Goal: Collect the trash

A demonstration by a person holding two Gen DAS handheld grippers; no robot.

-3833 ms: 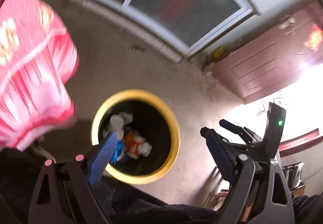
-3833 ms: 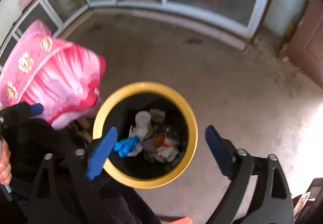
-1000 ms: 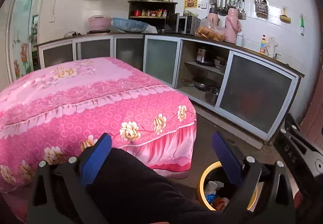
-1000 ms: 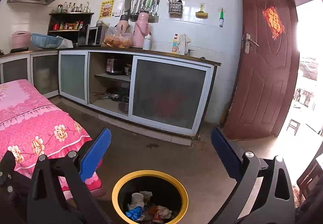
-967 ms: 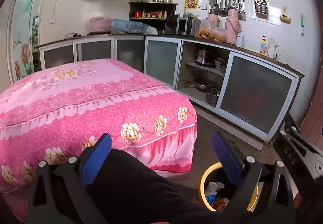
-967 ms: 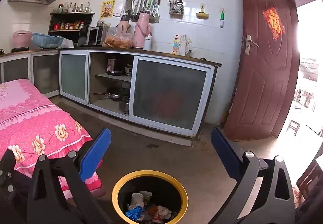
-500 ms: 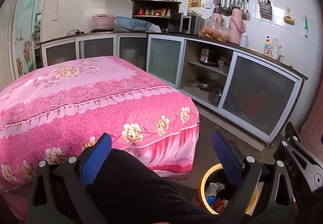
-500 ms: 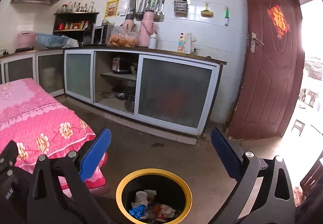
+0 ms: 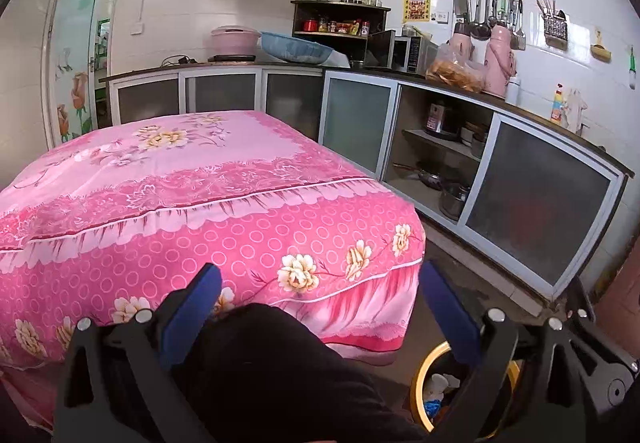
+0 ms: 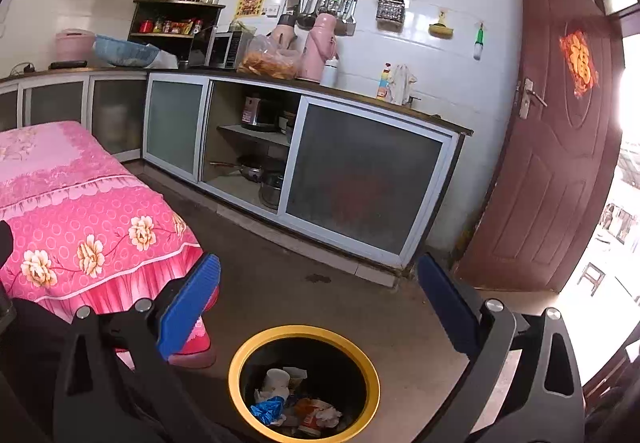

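Observation:
A black trash bin with a yellow rim [image 10: 236,365] stands on the floor below my right gripper [image 10: 318,301]. It holds crumpled paper, a blue wrapper [image 10: 266,410] and other trash. My right gripper is open and empty above the bin. My left gripper [image 9: 318,307] is open and empty, level, facing the table with the pink flowered cloth [image 9: 200,195]. The bin [image 9: 422,371] shows at the lower right of the left wrist view, partly behind the right finger. A dark sleeve or knee fills the bottom between the left fingers.
Kitchen counter with glass-door cabinets [image 10: 360,179] runs along the back wall; one bay is open with pots inside. A brown door [image 10: 552,147] stands open at the right. The pink table corner [image 10: 176,243] is close to the bin's left.
Both grippers have lifted from pointing down into the bin to looking level across the kitchen. In the last second both views have only drifted slightly.

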